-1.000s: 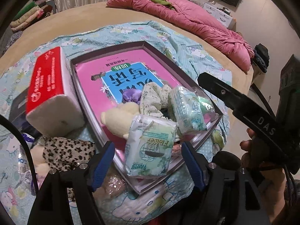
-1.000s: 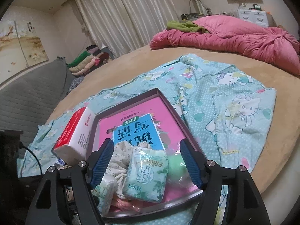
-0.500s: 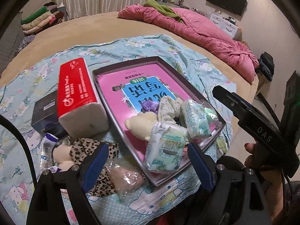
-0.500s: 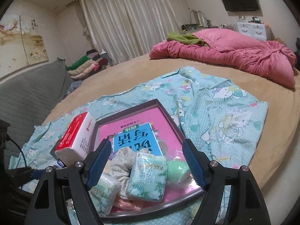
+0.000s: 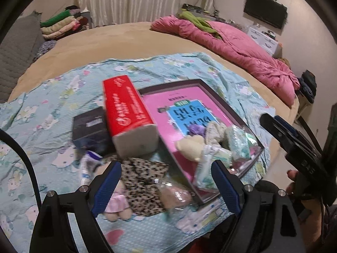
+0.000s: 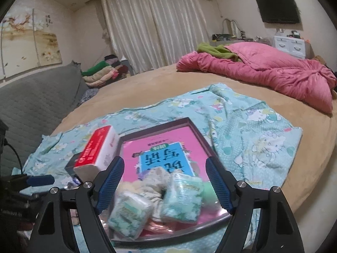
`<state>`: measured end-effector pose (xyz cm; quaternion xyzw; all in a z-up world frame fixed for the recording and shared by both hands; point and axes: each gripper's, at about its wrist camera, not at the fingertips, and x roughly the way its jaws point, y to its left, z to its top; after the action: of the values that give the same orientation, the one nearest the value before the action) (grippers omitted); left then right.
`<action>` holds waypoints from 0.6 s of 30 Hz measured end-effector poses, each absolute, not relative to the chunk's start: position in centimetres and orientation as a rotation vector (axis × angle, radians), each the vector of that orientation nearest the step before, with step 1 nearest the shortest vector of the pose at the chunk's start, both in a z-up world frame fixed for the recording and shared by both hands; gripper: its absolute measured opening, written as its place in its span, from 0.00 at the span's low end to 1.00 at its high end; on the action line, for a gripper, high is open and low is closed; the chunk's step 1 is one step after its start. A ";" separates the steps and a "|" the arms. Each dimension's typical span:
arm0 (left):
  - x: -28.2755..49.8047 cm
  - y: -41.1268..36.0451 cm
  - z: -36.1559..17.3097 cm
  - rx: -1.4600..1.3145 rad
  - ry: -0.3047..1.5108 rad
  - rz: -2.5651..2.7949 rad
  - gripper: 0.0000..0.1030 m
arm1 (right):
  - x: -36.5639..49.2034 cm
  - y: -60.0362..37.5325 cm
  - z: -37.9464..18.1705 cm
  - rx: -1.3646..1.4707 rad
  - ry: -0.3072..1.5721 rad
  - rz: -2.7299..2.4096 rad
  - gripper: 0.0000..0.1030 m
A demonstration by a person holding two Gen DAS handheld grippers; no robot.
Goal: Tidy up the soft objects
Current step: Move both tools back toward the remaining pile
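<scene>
Right fingers (image 6: 219,189) hover spread above tissue packs (image 6: 182,198).

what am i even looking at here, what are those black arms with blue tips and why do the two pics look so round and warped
No robot here: a person carries a two-fingered tool in each hand, with a fisheye camera on each looking along its fingers, hence the round warp. One picture is from the left gripper, the other from the right gripper; the blue tips are its pads.

Both look down at a bed with a cartoon-print sheet. On it lies a shallow tray holding small tissue packs, a scrunchie and a plush toy. Beside the tray are a red tissue pack and a leopard-print cloth.

Nothing is held. Both sets of jaws stand open and empty, the right ones opening.
</scene>
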<state>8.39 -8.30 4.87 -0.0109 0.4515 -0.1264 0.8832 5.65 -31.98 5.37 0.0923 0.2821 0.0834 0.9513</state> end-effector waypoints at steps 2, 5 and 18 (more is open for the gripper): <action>8.4 -7.2 5.3 -0.034 0.933 -0.244 0.84 | 5.3 -31.1 6.0 0.174 0.560 0.187 0.78; 8.3 -5.7 5.8 -0.051 0.924 -0.220 0.84 | 4.7 -29.7 6.9 0.141 0.543 0.214 0.78; 7.6 0.0 7.5 -0.139 0.877 -0.141 0.84 | 3.3 -24.4 9.0 0.000 0.551 0.339 0.79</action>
<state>7.58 -0.04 7.52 -0.0670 0.4237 -0.0682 0.9008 3.31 -24.44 8.98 0.0002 0.2708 0.1667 0.9481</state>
